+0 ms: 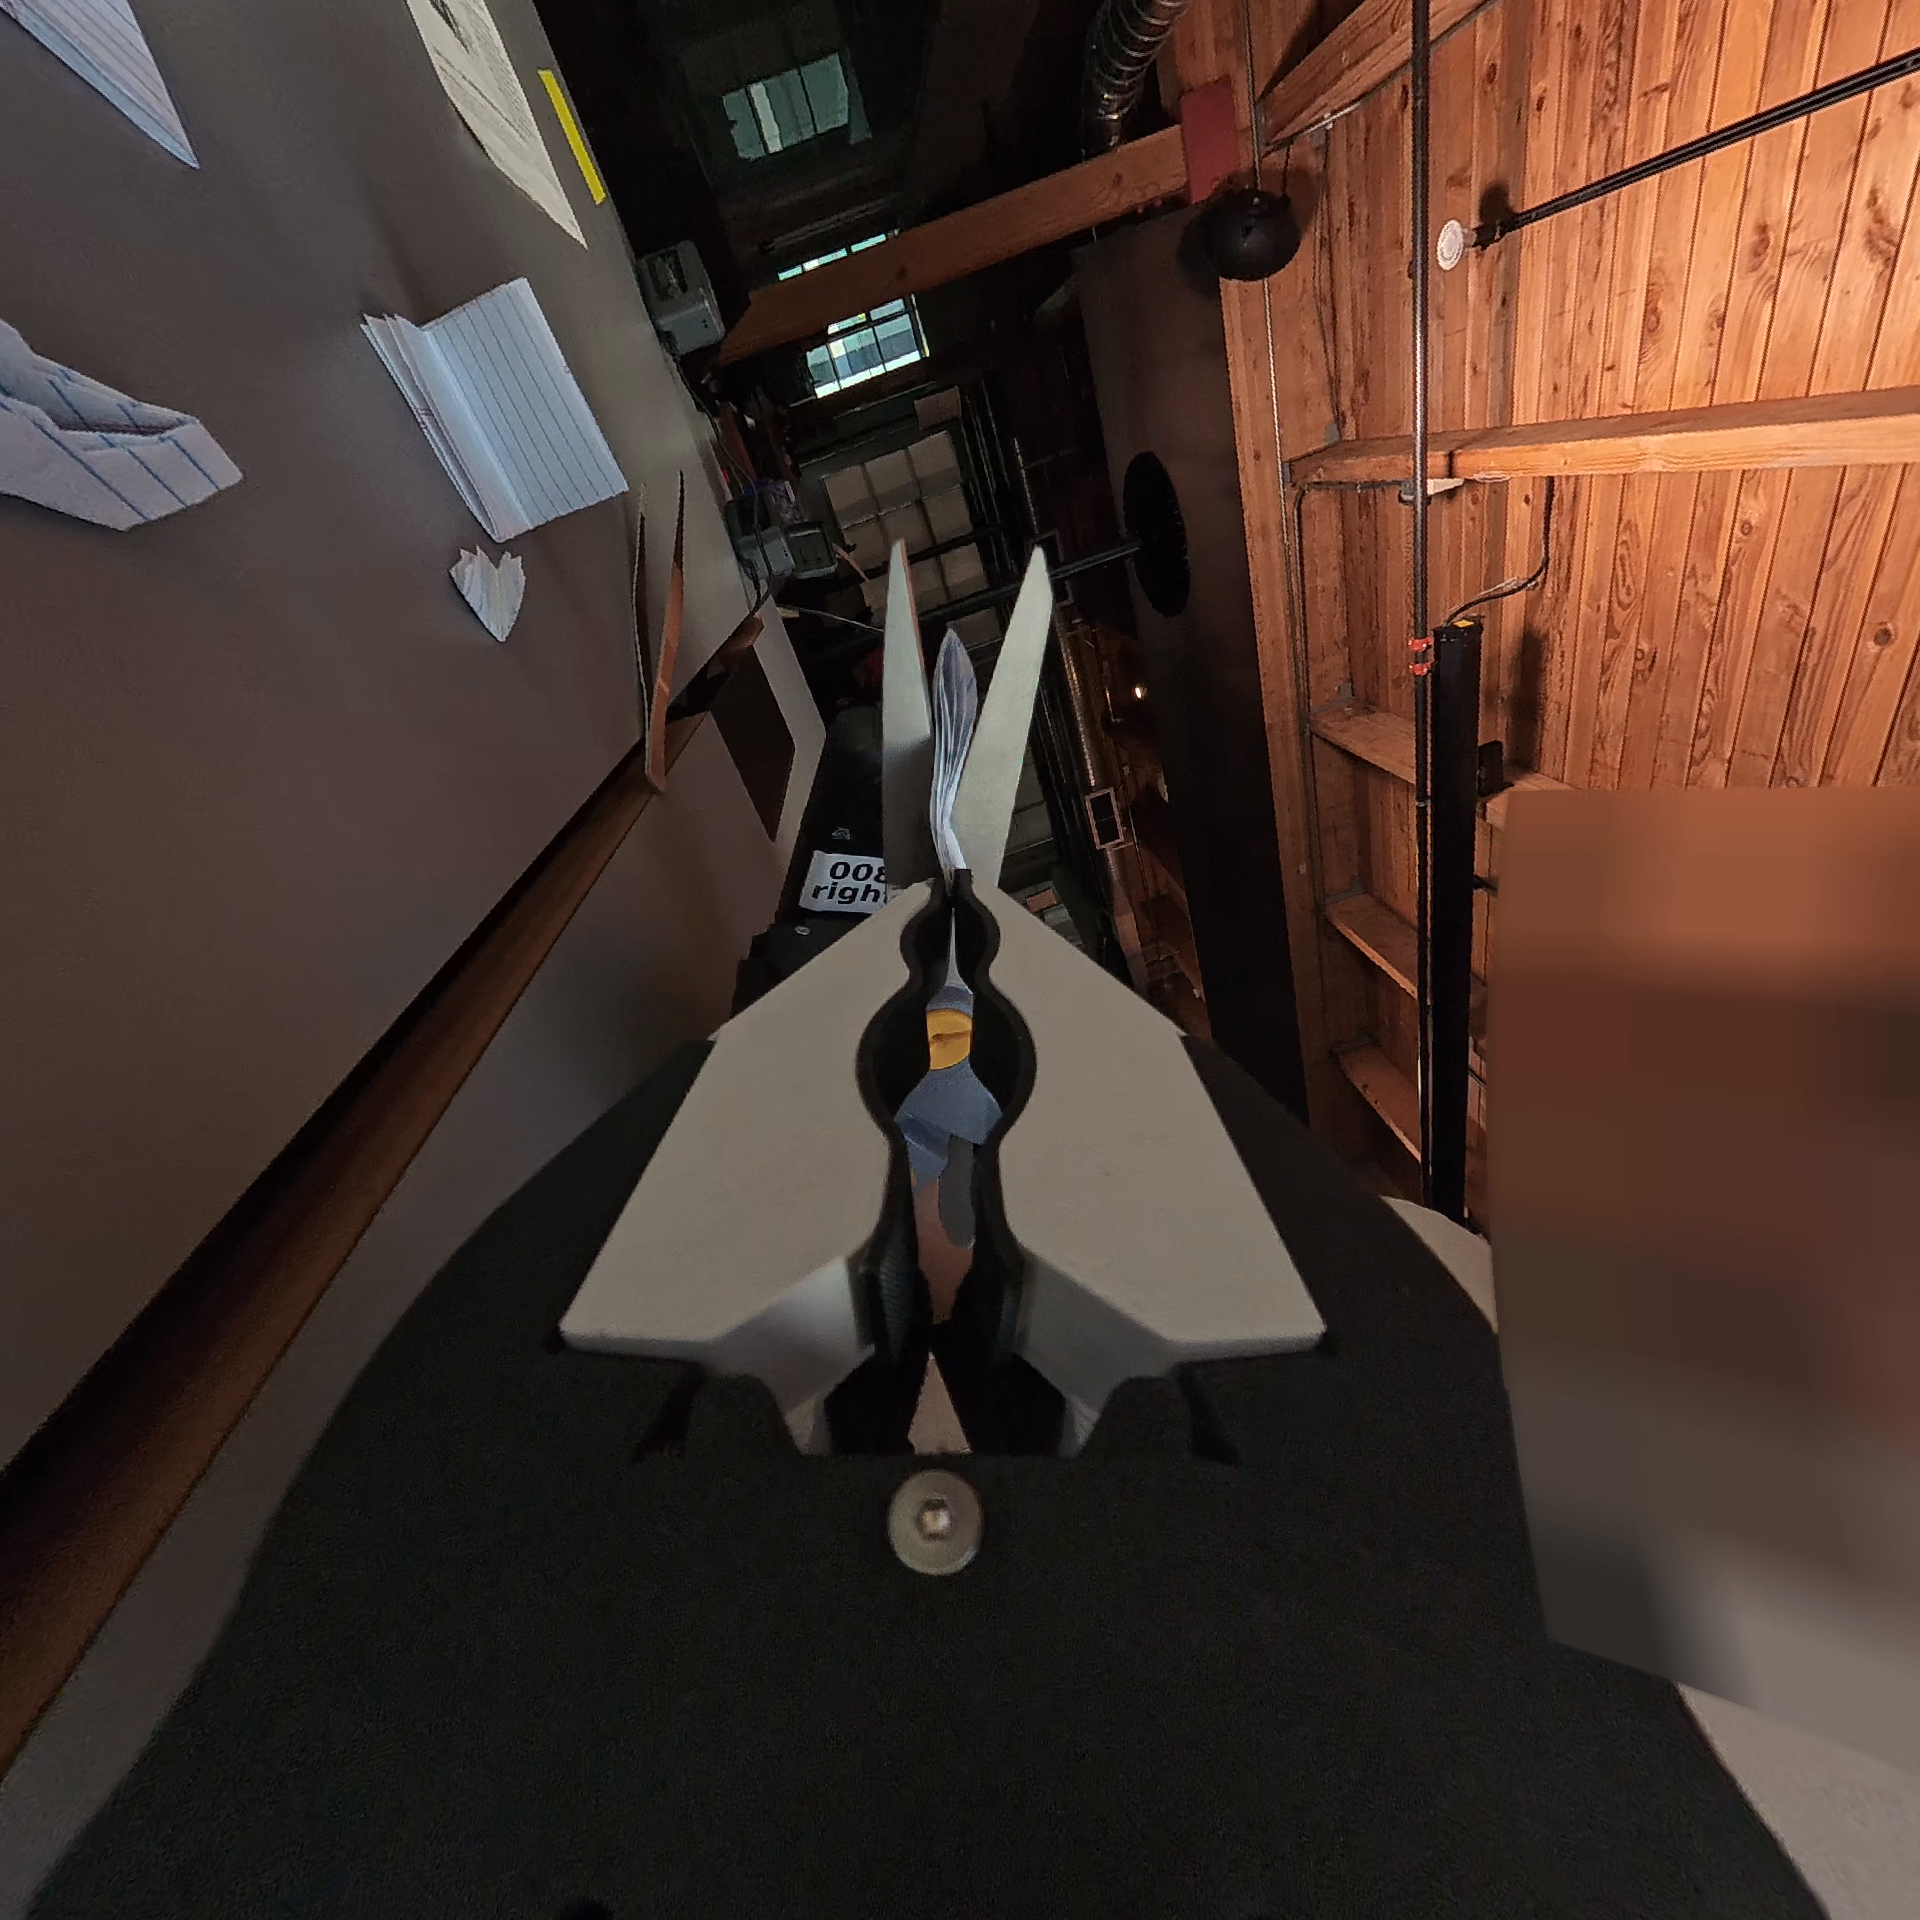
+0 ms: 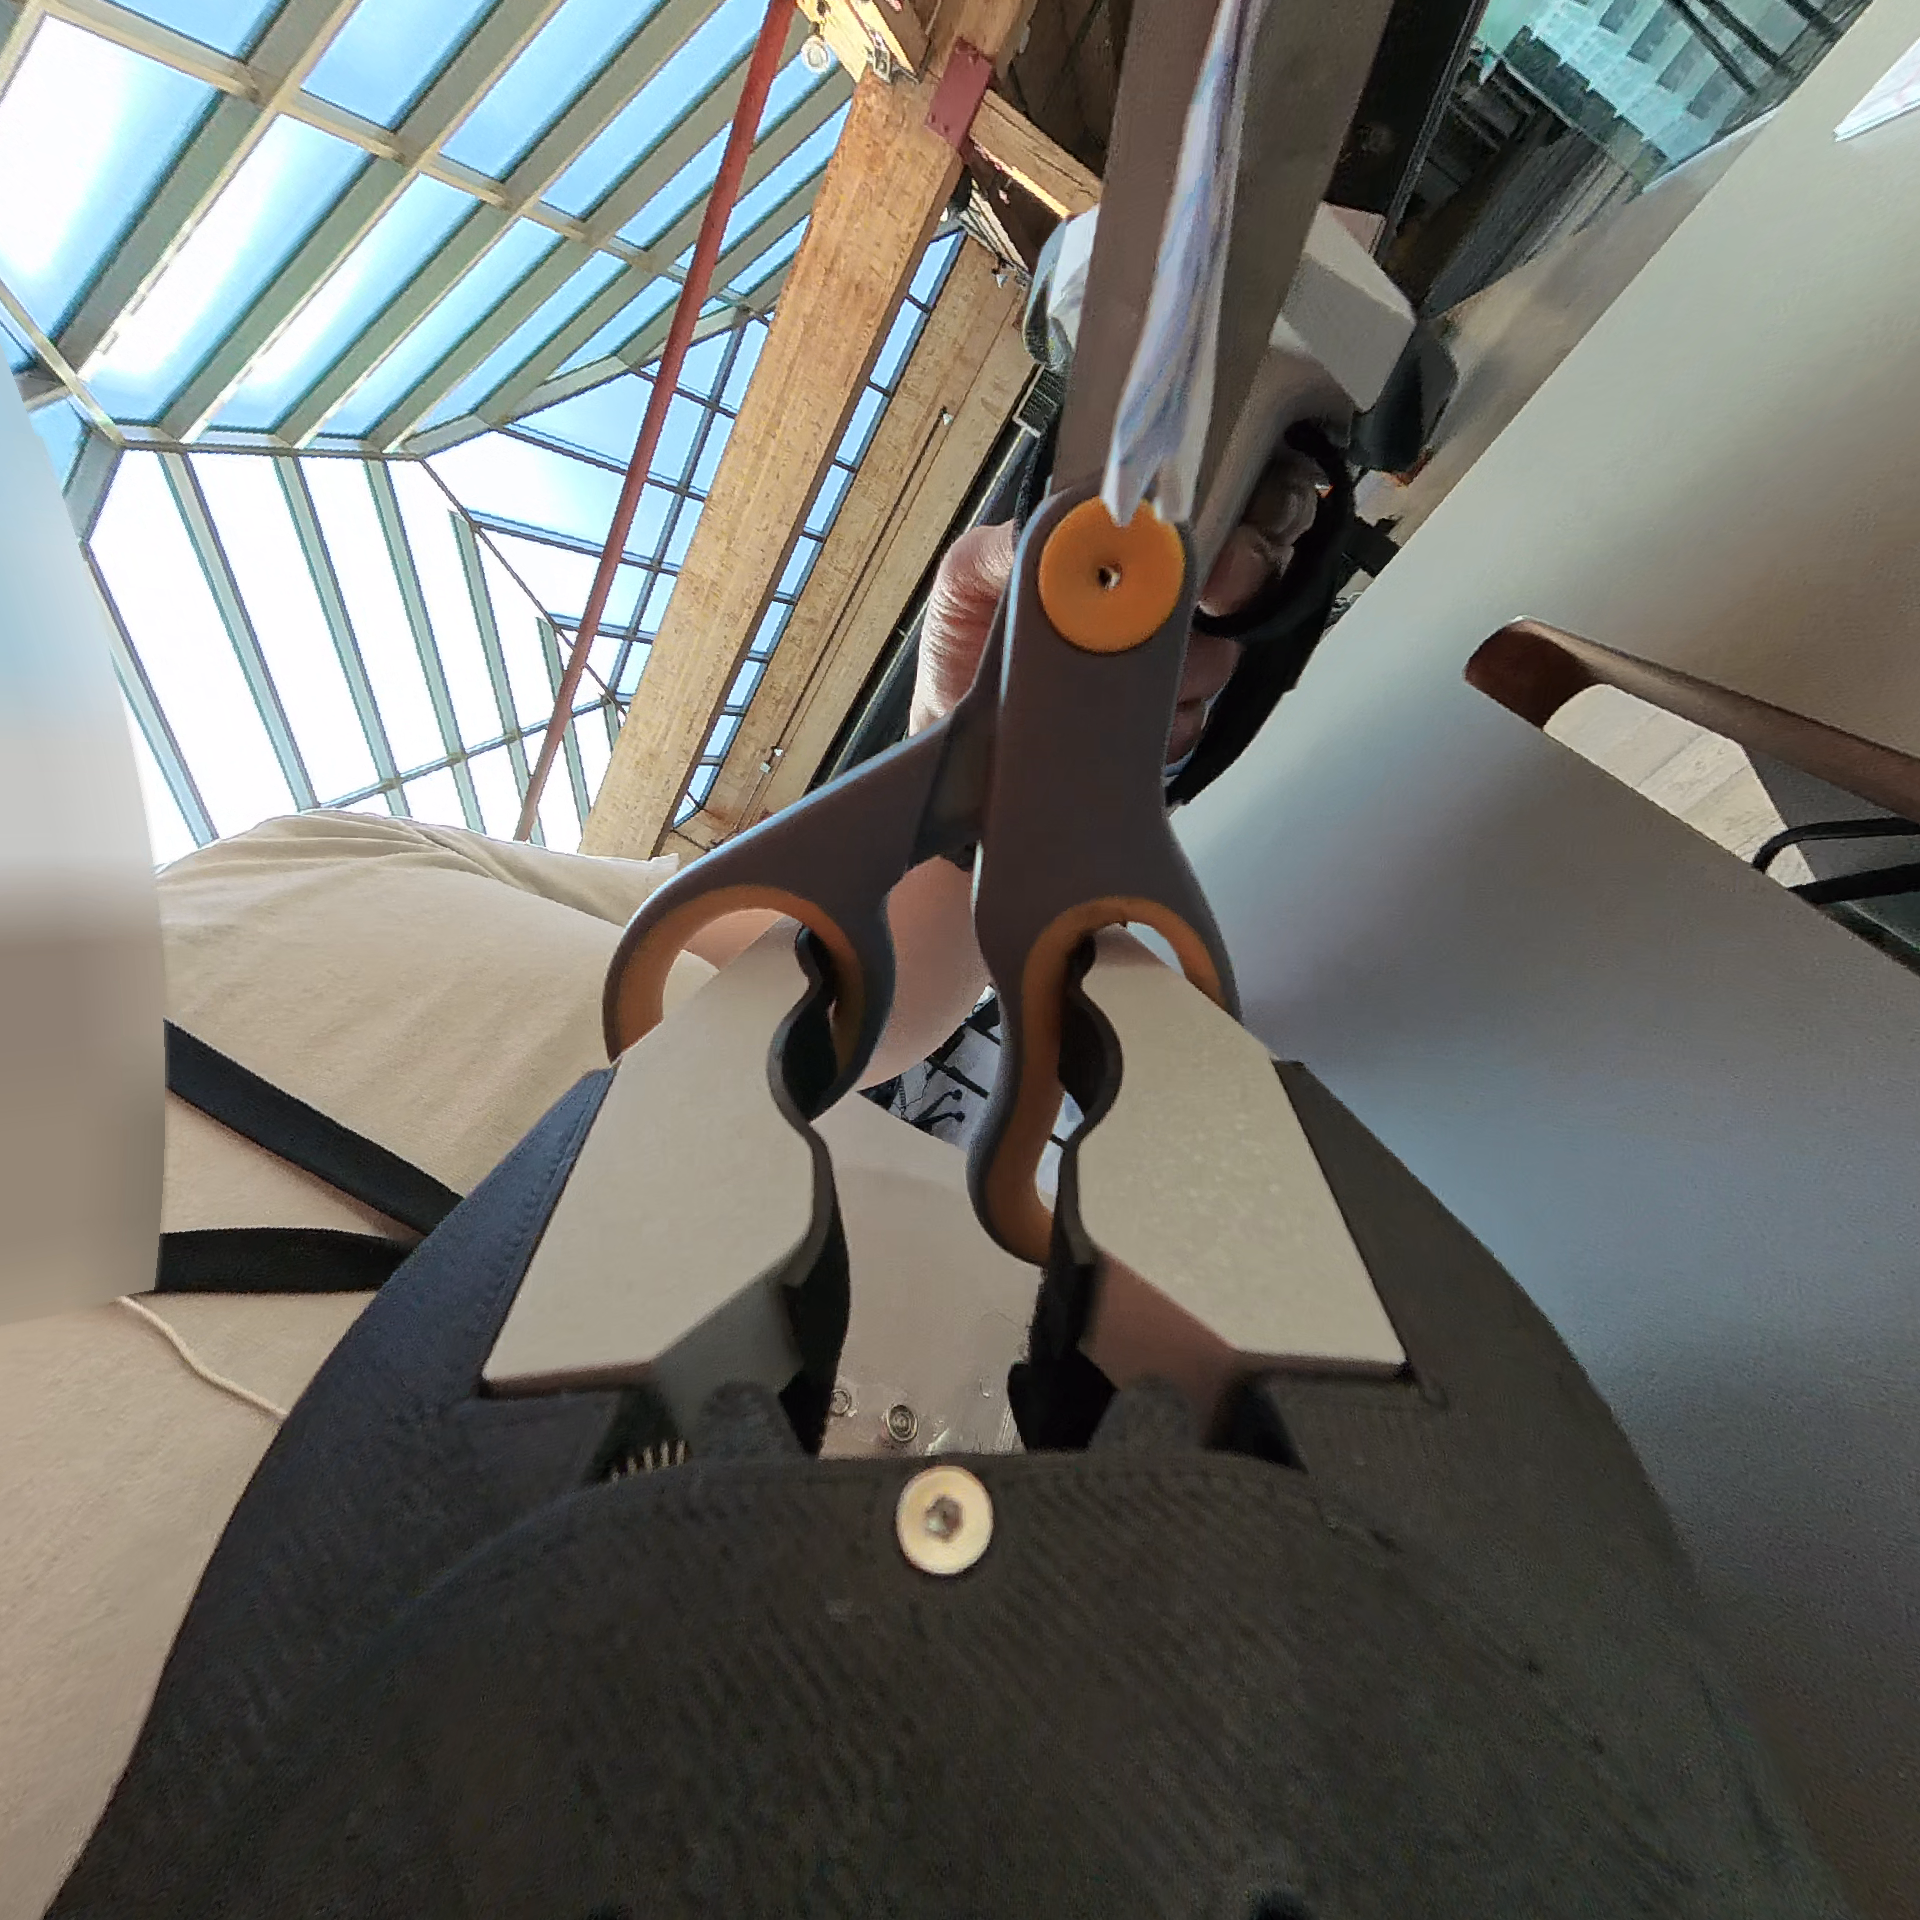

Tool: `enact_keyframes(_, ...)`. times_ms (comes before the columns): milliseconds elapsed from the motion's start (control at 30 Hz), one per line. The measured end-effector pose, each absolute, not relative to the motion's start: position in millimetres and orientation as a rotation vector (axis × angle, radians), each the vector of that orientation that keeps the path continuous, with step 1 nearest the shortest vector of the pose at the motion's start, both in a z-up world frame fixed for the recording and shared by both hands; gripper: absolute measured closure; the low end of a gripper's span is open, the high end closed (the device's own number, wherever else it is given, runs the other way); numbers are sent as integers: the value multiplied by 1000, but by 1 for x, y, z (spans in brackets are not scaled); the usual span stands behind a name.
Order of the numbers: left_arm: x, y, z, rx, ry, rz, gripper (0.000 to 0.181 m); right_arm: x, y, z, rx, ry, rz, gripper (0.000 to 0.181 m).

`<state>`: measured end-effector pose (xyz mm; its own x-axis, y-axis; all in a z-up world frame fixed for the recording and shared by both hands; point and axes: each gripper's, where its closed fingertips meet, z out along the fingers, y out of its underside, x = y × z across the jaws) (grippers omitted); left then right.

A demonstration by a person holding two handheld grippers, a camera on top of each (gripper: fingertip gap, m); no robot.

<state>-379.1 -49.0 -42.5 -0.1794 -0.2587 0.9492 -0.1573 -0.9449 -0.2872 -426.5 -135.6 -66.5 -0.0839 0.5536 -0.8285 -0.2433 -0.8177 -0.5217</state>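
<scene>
Left gripper [image 1: 951, 883]: we find jaws pinching folded paper [image 1: 954, 727].
Right gripper [image 2: 940, 987]: jaws spread inside scissors [image 2: 1081, 727] handles, blades at 12 o'clock astride paper, uncut.

Open grey-orange scissors [image 2: 1081, 727] astride paper [image 1: 954, 748]

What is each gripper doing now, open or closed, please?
Left gripper: closed on a folded paper strip that stands between two blades.
Right gripper: open, its fingers spread inside the handle loops of the scissors.
</scene>
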Motion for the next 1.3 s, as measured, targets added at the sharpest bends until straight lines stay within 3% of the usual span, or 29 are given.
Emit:
enact_keyframes(1100, -418, -10, -62, -2011, 396, -2330, 181, -462, -102, -82, -1777, -302, 1907, 162)
enact_keyframes(1300, -447, 0, -128, -2354, 736, -1773, 181, -448, -93, -78, -1805, -365, 1735, 162)
